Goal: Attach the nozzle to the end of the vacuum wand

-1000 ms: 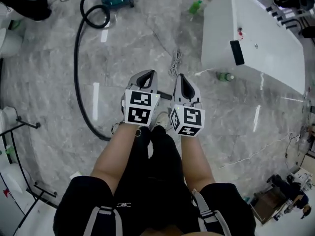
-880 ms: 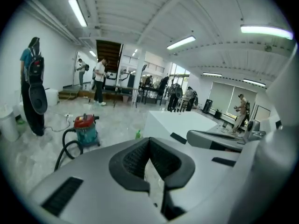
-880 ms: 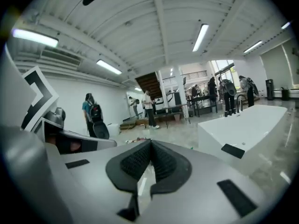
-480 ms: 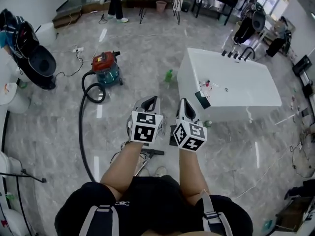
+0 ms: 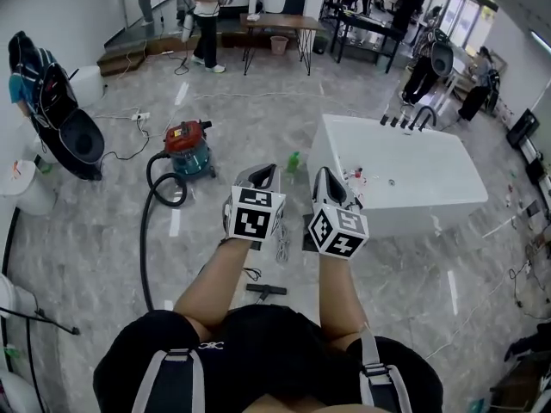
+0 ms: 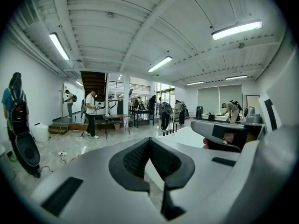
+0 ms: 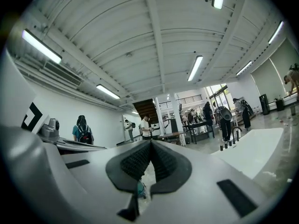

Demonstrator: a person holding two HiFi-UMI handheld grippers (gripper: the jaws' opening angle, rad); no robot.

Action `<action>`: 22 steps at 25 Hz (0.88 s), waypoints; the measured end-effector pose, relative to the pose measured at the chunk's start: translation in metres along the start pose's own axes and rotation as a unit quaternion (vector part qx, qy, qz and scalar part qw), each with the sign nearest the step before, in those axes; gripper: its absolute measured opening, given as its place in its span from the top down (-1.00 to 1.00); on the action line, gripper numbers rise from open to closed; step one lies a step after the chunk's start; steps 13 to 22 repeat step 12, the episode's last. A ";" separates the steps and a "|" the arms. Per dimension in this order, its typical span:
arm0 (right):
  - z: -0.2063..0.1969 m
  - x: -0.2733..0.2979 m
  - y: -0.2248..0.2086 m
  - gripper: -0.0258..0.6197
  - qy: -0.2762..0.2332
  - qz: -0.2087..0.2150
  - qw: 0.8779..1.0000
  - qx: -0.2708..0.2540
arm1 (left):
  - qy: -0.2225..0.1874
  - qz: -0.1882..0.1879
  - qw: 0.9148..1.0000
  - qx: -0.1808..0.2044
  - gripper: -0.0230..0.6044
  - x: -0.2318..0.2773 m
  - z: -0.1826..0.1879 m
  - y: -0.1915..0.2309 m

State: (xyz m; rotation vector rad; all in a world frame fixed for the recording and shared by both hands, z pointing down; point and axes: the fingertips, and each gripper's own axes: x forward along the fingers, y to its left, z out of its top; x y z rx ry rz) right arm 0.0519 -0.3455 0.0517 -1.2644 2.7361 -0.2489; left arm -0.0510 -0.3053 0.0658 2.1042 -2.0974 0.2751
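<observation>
Both grippers are held up side by side in front of me, empty. My left gripper is shut, its dark pads pressed together in the left gripper view. My right gripper is shut too, with nothing between its pads. A red and teal vacuum cleaner stands on the floor to the left beyond them. Its black hose loops towards me. A dark T-shaped piece, seemingly the nozzle, lies on the floor just below the grippers, near my knees.
A white bathtub stands on the grey marble floor to the right. A green bottle lies beside it and a light cable runs under the grippers. A black chair stands far left. People and tables stand at the back.
Both grippers have risen together, still shut and empty. The head view has tilted up from the floor to take in the room, the vacuum and the whole tub.
</observation>
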 end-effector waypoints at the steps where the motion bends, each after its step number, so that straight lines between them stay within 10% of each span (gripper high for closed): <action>1: 0.004 0.002 0.000 0.88 -0.001 0.001 1.000 -0.004 | -0.001 0.002 1.000 0.002 0.89 0.001 0.003 0.000; 22: 0.005 0.004 0.003 0.88 0.004 0.016 1.000 -0.006 | 0.001 -0.012 1.000 -0.006 0.89 -0.002 0.008 -0.006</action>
